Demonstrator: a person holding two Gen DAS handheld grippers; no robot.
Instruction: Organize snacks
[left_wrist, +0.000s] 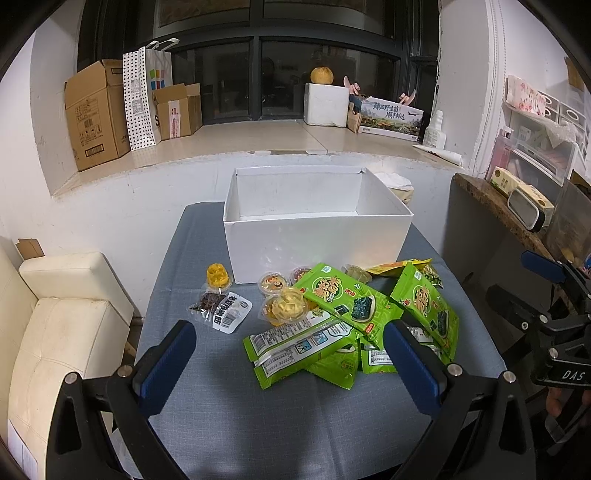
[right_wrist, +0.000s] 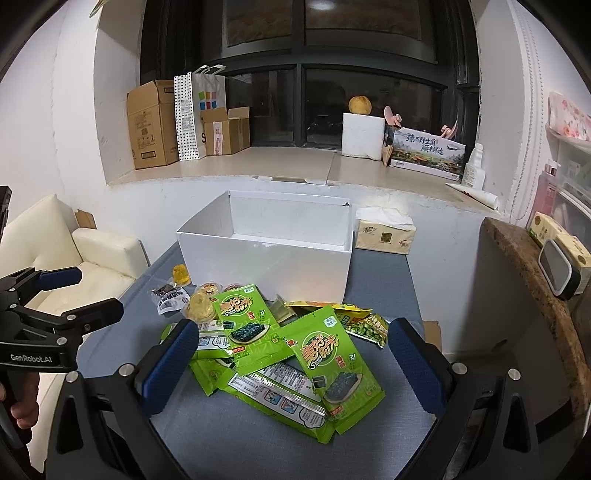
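An empty white box (left_wrist: 314, 251) (right_wrist: 266, 266) stands at the back of the grey-blue table (left_wrist: 229, 406) (right_wrist: 229, 435). In front of it lies a heap of green seaweed snack packs (left_wrist: 343, 306) (right_wrist: 332, 354), several jelly cups (left_wrist: 286, 308) (right_wrist: 201, 306), a yellow jelly (left_wrist: 218, 276) (right_wrist: 182, 275), a dark small packet (left_wrist: 221, 310) (right_wrist: 168, 295) and a green pea bag (right_wrist: 365, 326). My left gripper (left_wrist: 290, 341) hovers open just short of the heap, nothing between its fingers. My right gripper (right_wrist: 291, 339) is open over the green packs, holding nothing.
A tissue pack (right_wrist: 386, 232) sits right of the box. A cream sofa (left_wrist: 62, 325) is at the left, a stone counter (right_wrist: 535, 295) at the right. Cardboard boxes (left_wrist: 96, 114) and a foam box (right_wrist: 364, 134) line the window ledge behind.
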